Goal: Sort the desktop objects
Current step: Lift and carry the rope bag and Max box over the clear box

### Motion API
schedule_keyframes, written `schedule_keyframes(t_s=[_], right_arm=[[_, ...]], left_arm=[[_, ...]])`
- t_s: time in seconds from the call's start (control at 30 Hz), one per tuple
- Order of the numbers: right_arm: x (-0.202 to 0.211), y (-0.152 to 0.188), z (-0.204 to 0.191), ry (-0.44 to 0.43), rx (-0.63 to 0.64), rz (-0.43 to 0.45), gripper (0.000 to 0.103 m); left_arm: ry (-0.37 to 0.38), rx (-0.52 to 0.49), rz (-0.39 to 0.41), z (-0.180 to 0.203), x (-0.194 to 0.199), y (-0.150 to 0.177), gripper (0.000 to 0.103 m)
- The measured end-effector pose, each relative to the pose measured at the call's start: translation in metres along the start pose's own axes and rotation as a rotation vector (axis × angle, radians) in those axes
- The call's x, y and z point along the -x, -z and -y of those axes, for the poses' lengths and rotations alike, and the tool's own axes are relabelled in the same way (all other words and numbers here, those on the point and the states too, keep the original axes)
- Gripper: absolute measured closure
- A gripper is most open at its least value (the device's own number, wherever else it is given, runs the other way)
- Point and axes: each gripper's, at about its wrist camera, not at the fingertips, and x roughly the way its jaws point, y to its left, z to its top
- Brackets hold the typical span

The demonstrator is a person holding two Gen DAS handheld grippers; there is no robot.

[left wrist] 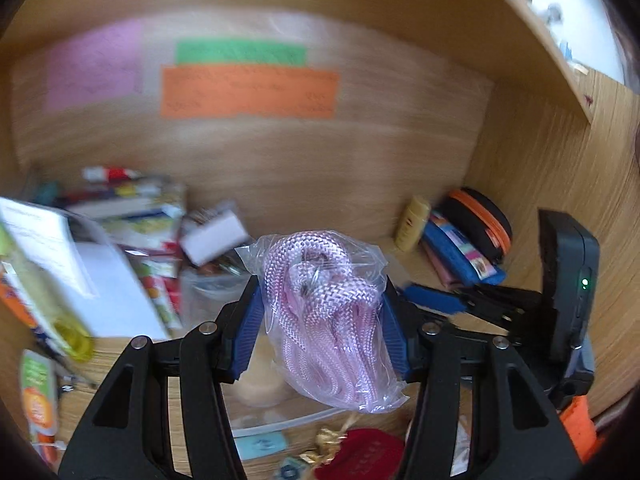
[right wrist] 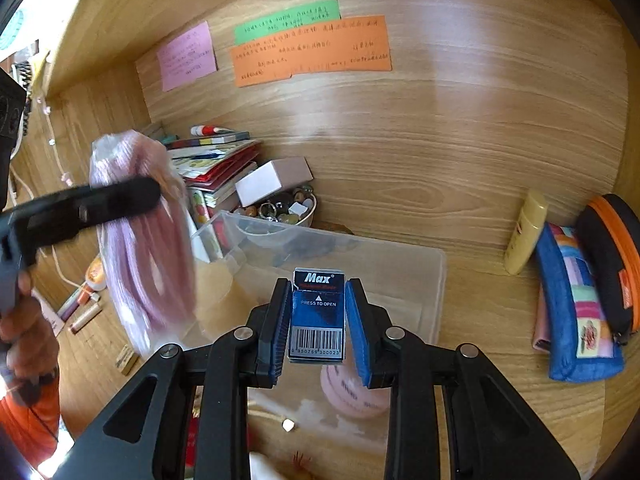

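Left hand-held gripper [left wrist: 322, 312] clamping bagged pink cord [left wrist: 320, 304], right hand-held gripper [right wrist: 318, 320] seemingly gripping Max box [right wrist: 317, 316]

back wall: pink note [right wrist: 187, 56], green note [right wrist: 286, 20], orange note [right wrist: 312, 51]
right side: yellow bottle [right wrist: 525, 232], patchwork pouch [right wrist: 576, 304]

Bagged pink rope [left wrist: 320, 312] in left claw [left wrist: 322, 320]; blue Max box [right wrist: 317, 314] in right claw [right wrist: 318, 328].
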Motion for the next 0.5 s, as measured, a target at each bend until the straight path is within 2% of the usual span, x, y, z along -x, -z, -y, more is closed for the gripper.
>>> schedule_keyframes(t_s=[0.1,0.23,0.27,0.3,0.33,0.5], right_arm=[[-0.011,-0.002,0.002,0.025,-0.002,-0.013,0.078],[-0.022,0.005,0.006,0.032,0.010,-0.043,0.078],[-0.025,0.007,0.007,0.027,0.005,-0.046,0.078],[-0.029,0.008,0.009,0.023,0.000,-0.056,0.078],[-0.032,0.010,0.010,0.022,-0.002,-0.068,0.078],[-0.040,0.014,0.006,0.042,0.015,-0.087,0.078]], left_arm=[[0.004,-0.013,-0.064,0.007,-0.030,0.004,0.049],[-0.012,-0.024,-0.106,0.010,-0.056,0.010,0.049],[-0.022,-0.022,-0.111,0.009,-0.060,0.011,0.050],[-0.033,-0.016,-0.122,0.008,-0.066,0.013,0.061],[-0.039,-0.014,-0.132,0.007,-0.068,0.014,0.065],[-0.075,-0.001,-0.158,-0.002,-0.080,0.021,0.065]])
